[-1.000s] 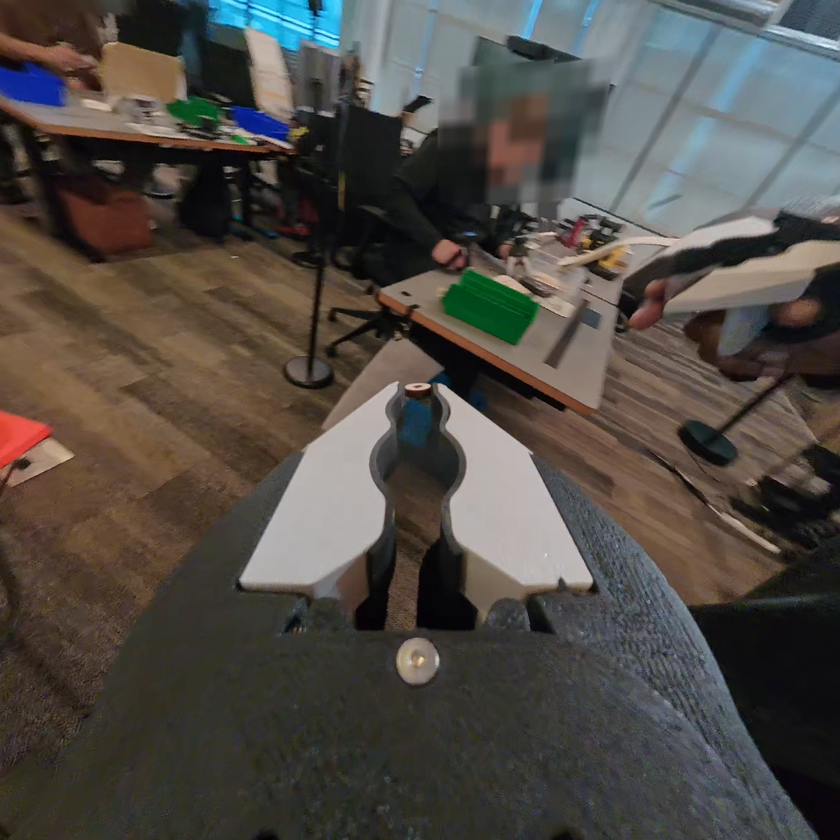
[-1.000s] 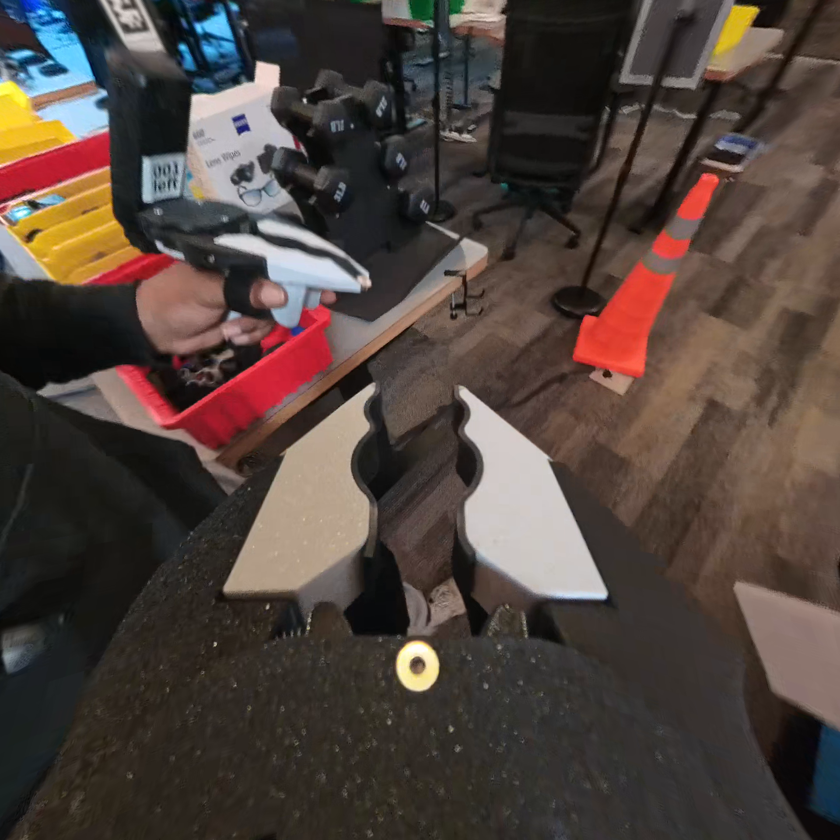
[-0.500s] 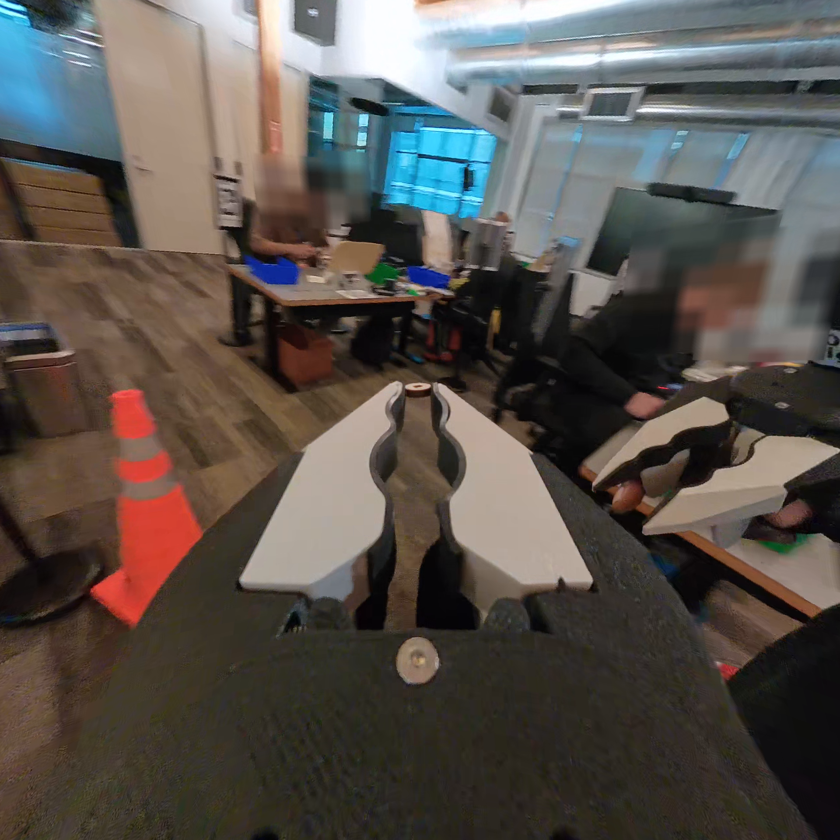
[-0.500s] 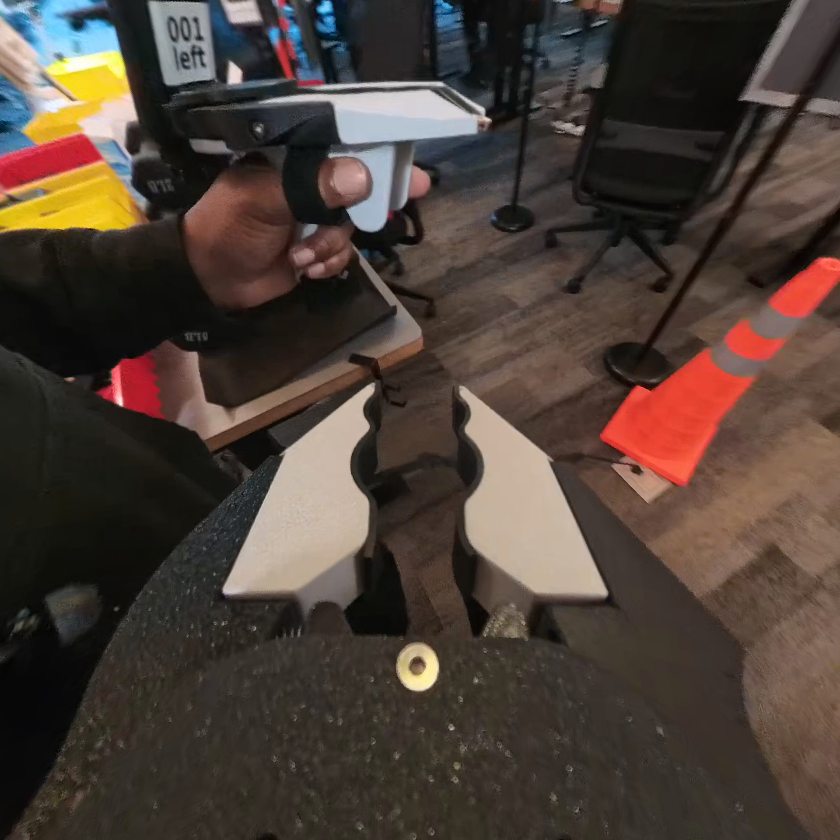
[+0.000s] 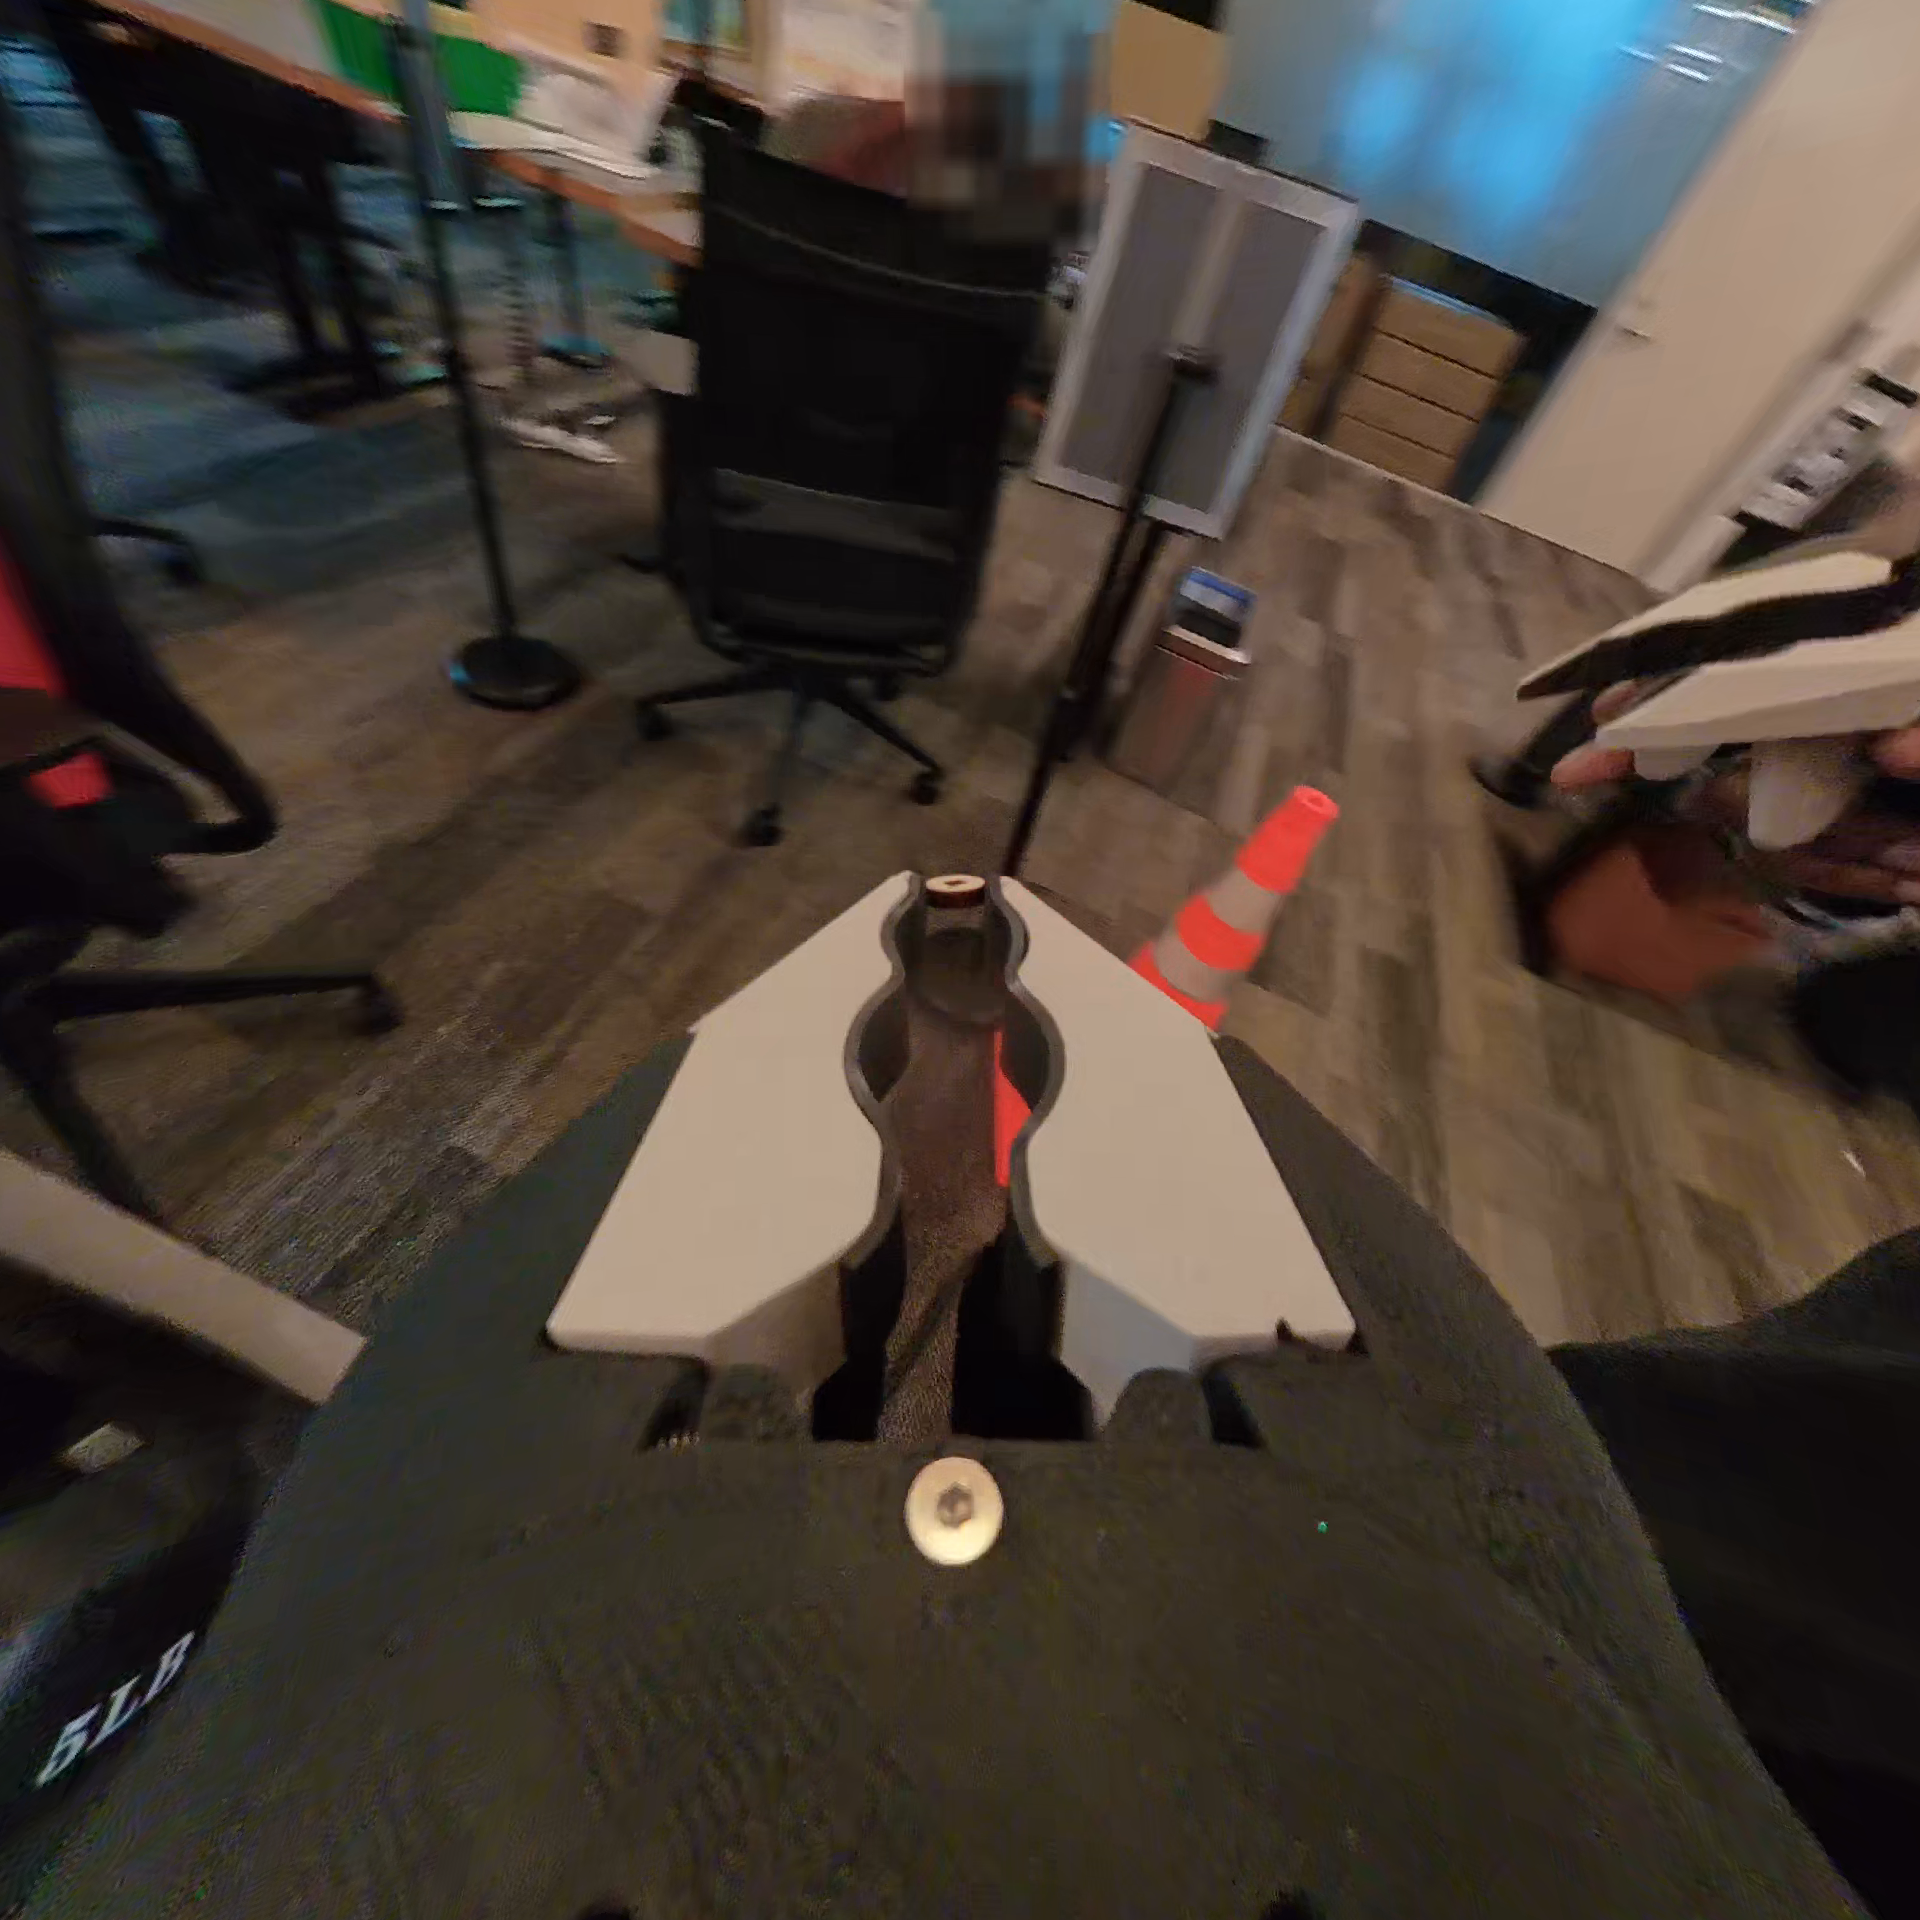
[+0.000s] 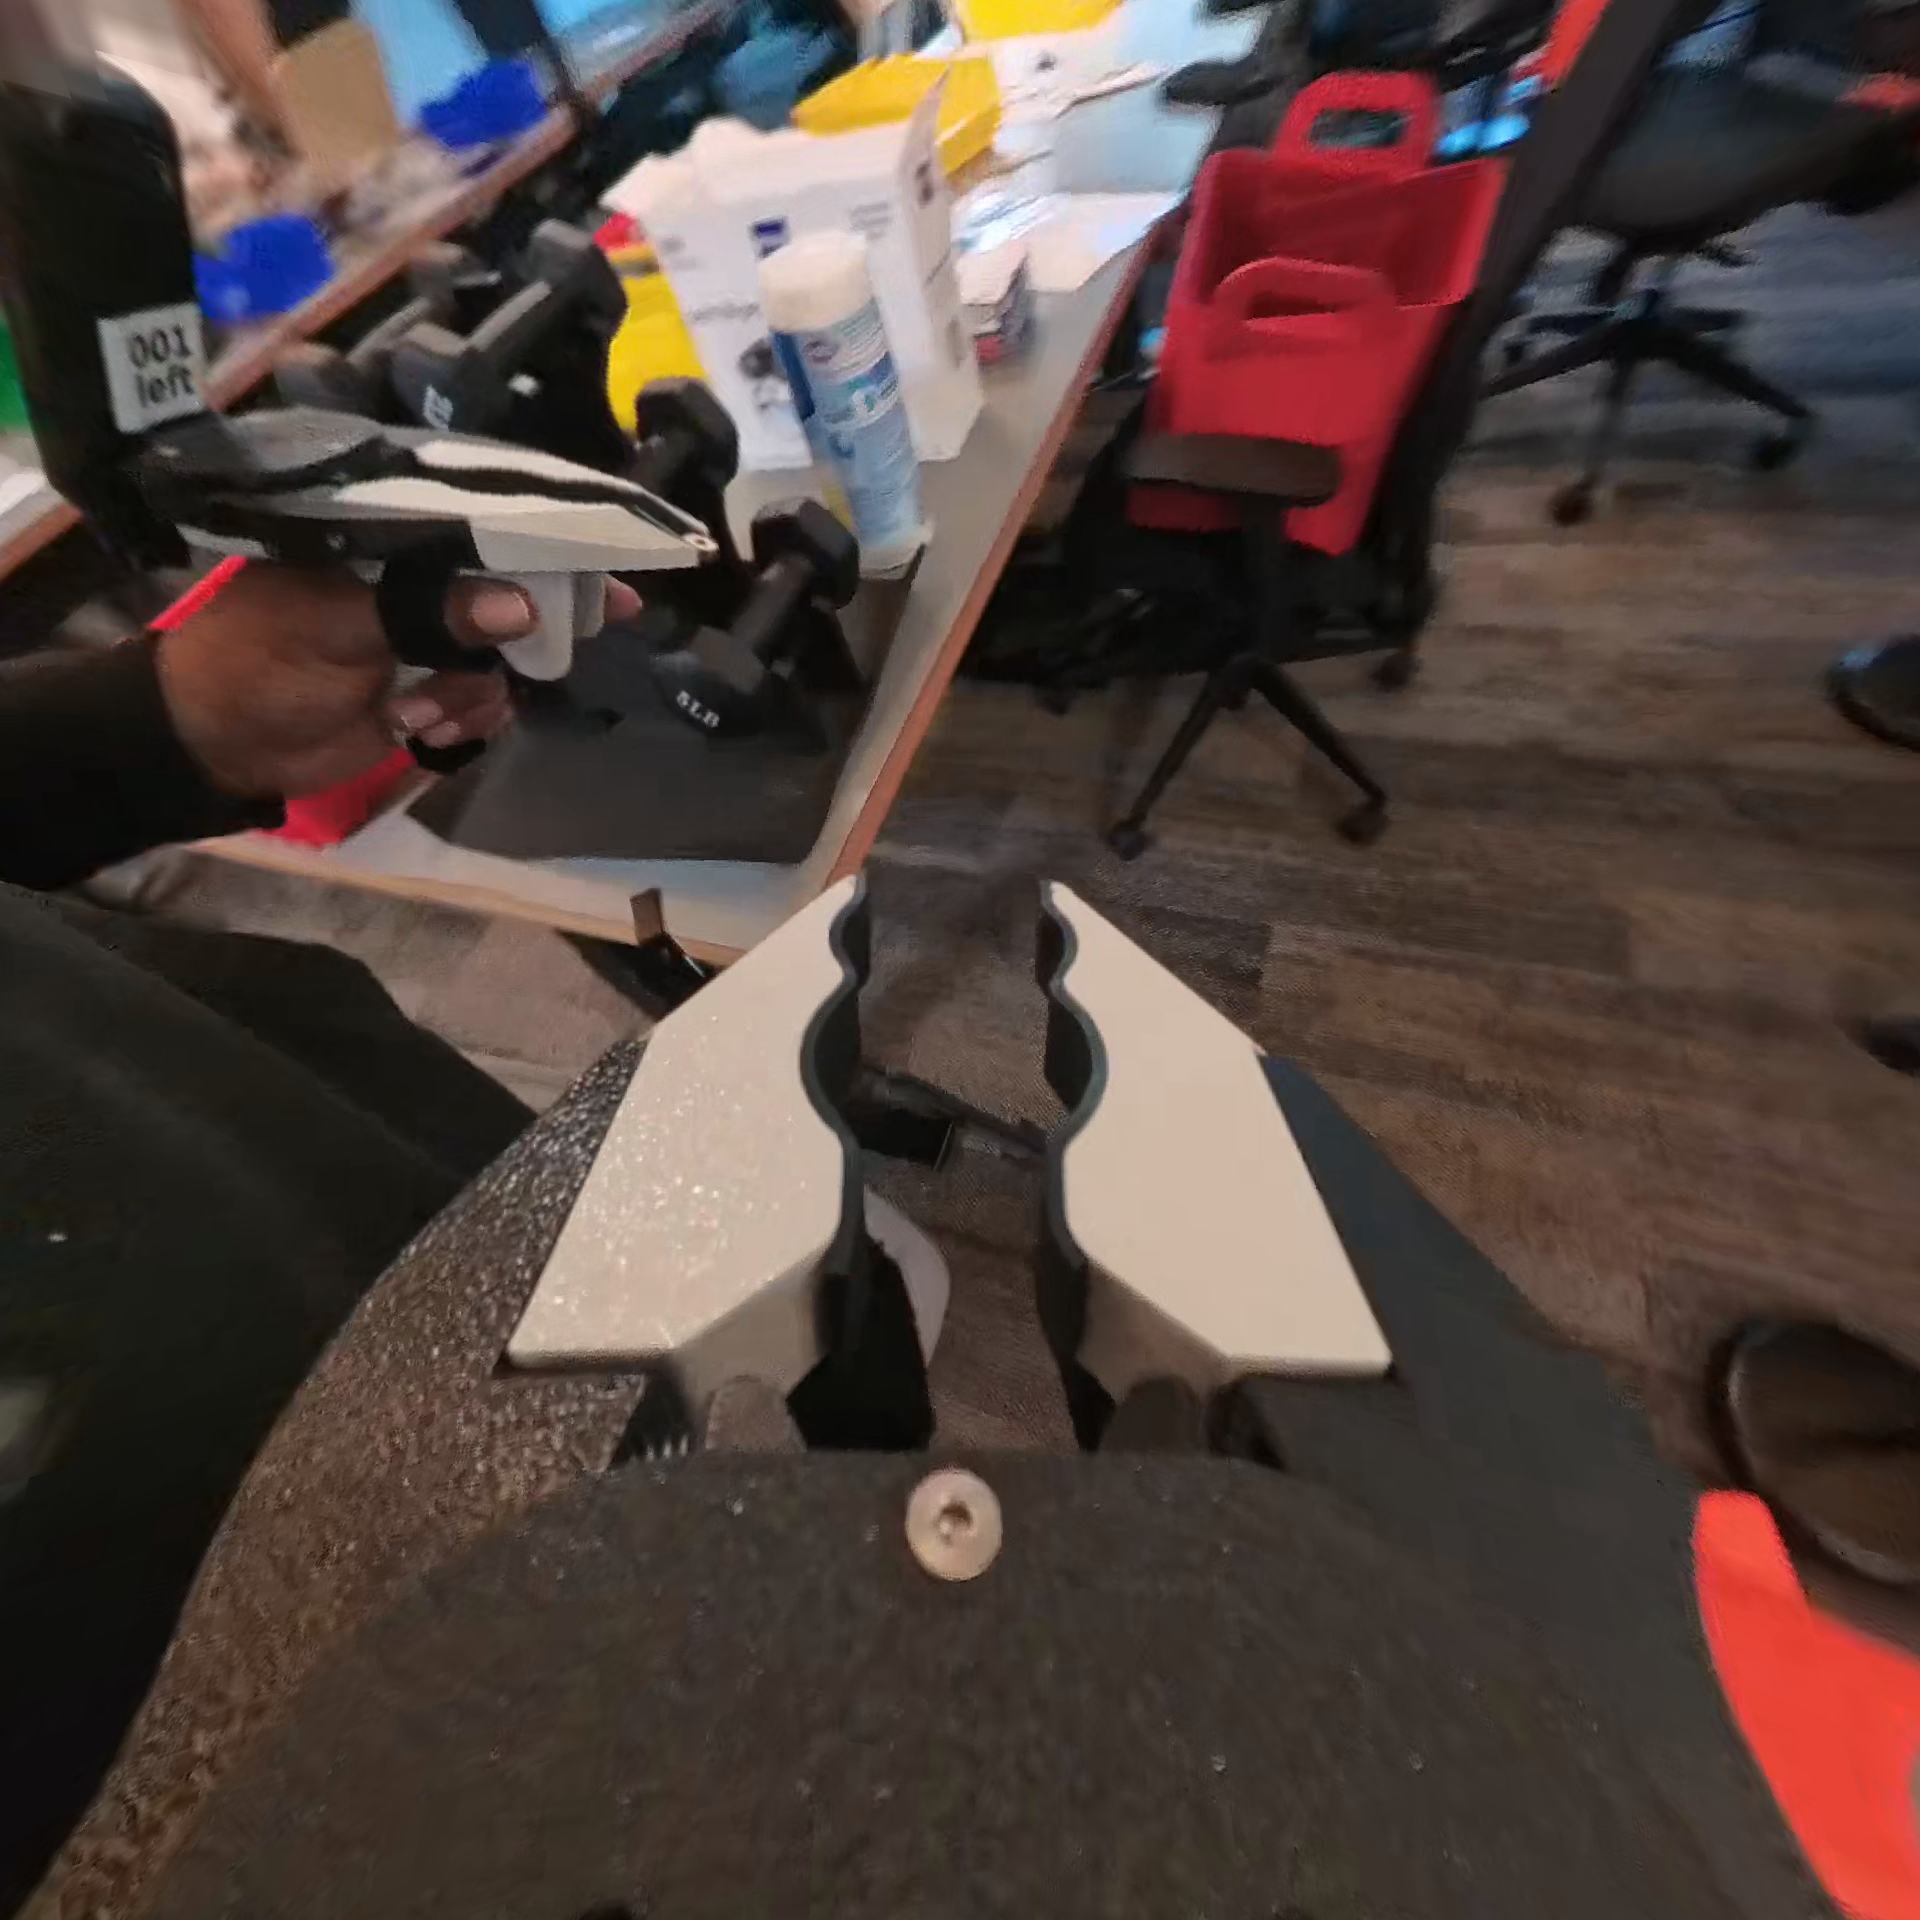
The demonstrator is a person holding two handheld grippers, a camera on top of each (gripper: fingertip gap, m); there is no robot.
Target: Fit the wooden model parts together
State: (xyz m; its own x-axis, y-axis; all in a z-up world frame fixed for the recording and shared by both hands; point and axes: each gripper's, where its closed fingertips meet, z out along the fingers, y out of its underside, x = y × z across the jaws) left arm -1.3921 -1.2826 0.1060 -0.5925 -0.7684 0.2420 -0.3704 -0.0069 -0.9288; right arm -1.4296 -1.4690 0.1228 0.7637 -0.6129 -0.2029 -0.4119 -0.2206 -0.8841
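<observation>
My left gripper (image 5: 956, 900) is shut on a small round wooden peg (image 5: 955, 885), of which only the end shows between its tips. It is held in the air over the floor. My right gripper (image 6: 951, 896) is open and empty, also in the air, pointing down at the floor near a table edge. The left gripper shows in the right wrist view (image 6: 698, 540), held by a hand at the left above the table. The right gripper shows in the left wrist view (image 5: 1548, 684) at the right edge. No other wooden model parts are in view.
An orange traffic cone (image 5: 1236, 925) stands on the floor just ahead of the left gripper. A black office chair (image 5: 842, 499) and pole stands (image 5: 509, 665) are behind it. The table (image 6: 966, 665) holds dumbbells (image 6: 774, 592), a wipes canister (image 6: 852, 384) and boxes. A red bin (image 6: 1320, 312) sits on a chair.
Both views have swung round to a different part of the room. The left gripper still pinches the peg and the right gripper stays open.
</observation>
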